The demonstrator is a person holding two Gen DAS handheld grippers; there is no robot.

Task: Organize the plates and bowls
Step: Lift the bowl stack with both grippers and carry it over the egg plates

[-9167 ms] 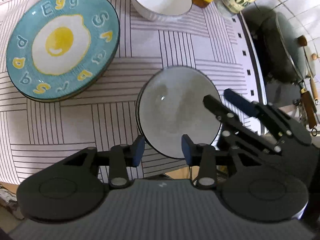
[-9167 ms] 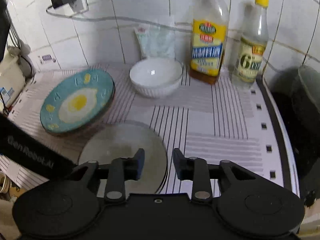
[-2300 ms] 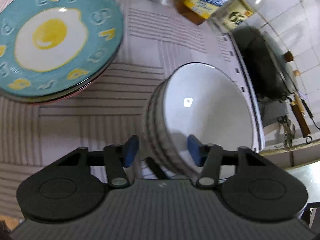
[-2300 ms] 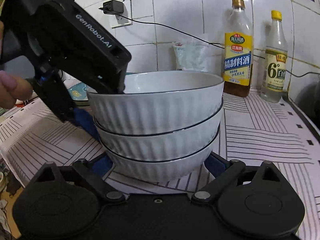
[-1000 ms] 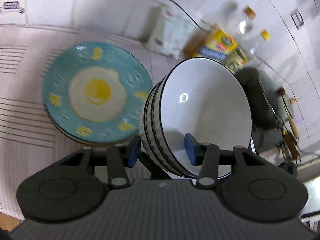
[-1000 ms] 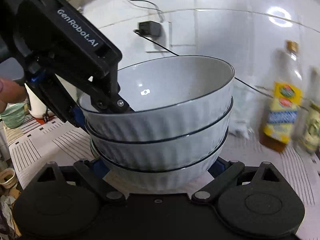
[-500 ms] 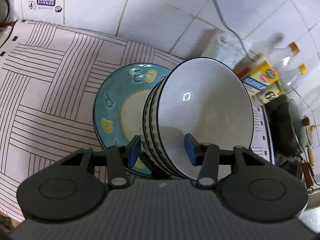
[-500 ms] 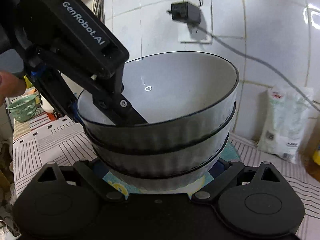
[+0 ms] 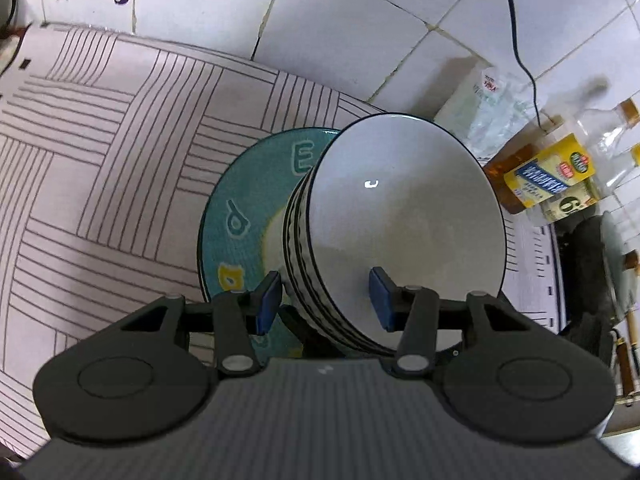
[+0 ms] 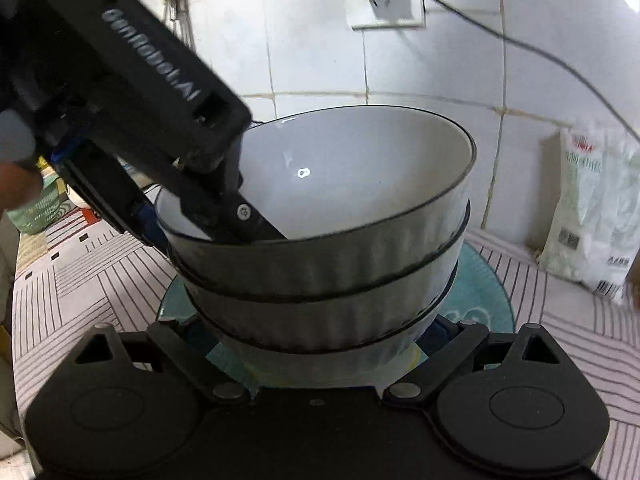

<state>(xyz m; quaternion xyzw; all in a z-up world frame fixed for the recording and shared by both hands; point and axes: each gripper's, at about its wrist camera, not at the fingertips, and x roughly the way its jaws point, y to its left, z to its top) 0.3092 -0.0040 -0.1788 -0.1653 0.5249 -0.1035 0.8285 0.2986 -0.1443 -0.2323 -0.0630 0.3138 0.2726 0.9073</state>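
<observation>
A stack of three white ribbed bowls (image 9: 404, 220) with dark rims hangs over the teal egg plate (image 9: 244, 216). My left gripper (image 9: 324, 298) is shut on the stack's near wall, one finger inside the top bowl, one outside. My right gripper (image 10: 316, 336) is shut on the lowest bowl (image 10: 320, 356), its fingers on either side of the base. The stack (image 10: 332, 240) leans a little, and the teal plate (image 10: 480, 308) shows just under it. I cannot tell whether the stack touches the plate.
A striped mat (image 9: 100, 160) covers the counter up to the tiled wall. A white bag (image 10: 592, 208) leans on the wall at right. Oil and vinegar bottles (image 9: 548, 176) and a dark pan (image 9: 588, 264) stand further right. A wall socket with cable (image 10: 388, 4) is above.
Both grippers have carried the bowl stack left from the mat's right part to above the teal egg plate and lowered it. Both grips are unchanged.
</observation>
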